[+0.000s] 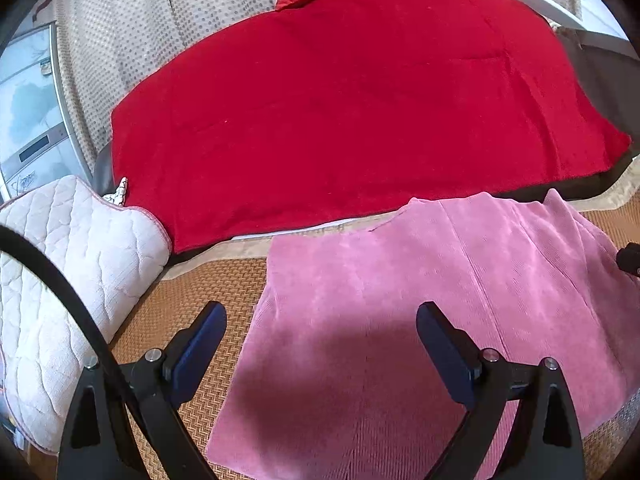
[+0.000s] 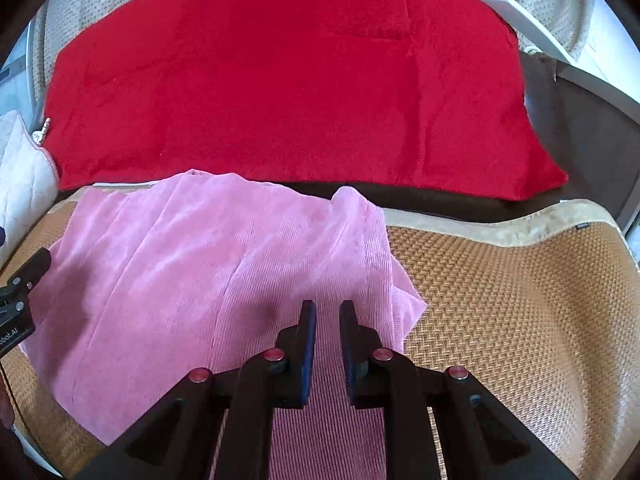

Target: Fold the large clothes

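The left hand-held gripper (image 1: 322, 334) is spread wide open over the near left part of the pink garment (image 1: 420, 312), holding nothing. The right hand-held gripper (image 2: 328, 330) has its fingers (image 2: 309, 336) pulled close with a thin gap, sitting low over the garment's right side; I can't tell if any cloth is pinched in there. The garment lies mostly flat on the woven mat (image 2: 500, 312), partly folded by the look of it, with a bunched-up flap (image 2: 360, 216) at the far right edge.

My take for doing this fold well: get both grips on matching near corners, lift evenly, and lay that lumpy flap flat first so the crease comes out straight. Corduroy-ish fabric looks thick, so grab a real bite.

Further back there's a quilted white cushion (image 1: 72, 280) at left, then a big red blanket (image 1: 340, 112).
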A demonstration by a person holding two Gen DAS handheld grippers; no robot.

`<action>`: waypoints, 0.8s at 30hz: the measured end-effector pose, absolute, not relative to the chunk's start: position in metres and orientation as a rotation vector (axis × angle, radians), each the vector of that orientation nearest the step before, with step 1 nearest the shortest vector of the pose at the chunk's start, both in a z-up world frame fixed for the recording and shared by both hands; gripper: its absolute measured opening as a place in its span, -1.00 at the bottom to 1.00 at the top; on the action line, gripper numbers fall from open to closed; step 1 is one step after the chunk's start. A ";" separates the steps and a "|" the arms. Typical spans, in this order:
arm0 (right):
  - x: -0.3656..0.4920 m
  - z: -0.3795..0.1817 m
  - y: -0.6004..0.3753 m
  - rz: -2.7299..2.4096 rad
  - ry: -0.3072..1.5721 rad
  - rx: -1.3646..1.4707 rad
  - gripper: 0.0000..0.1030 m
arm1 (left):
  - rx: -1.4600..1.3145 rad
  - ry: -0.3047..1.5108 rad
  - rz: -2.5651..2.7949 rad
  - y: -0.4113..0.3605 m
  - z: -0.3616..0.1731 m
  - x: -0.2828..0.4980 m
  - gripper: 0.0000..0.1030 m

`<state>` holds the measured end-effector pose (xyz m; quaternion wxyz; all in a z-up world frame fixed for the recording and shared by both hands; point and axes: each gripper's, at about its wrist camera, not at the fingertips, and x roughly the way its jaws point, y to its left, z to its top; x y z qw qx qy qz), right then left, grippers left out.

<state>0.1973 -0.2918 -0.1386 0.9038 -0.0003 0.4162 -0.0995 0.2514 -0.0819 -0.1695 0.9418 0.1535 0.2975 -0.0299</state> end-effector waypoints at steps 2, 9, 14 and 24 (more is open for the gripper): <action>0.197 -0.138 -0.292 -0.205 0.859 0.004 -0.71 | 0.316 0.608 -0.063 -0.082 -0.169 0.251 0.87; 0.195 -0.137 -0.292 -0.207 0.858 0.004 -0.71 | 0.317 0.609 -0.059 -0.081 -0.169 0.251 0.87; 0.197 -0.138 -0.291 -0.209 0.864 -0.004 -0.71 | 0.317 0.614 -0.054 -0.079 -0.170 0.253 0.87; 0.207 -0.166 -0.307 -0.179 0.998 0.083 -0.71 | 0.360 0.773 -0.016 -0.074 -0.201 0.276 0.87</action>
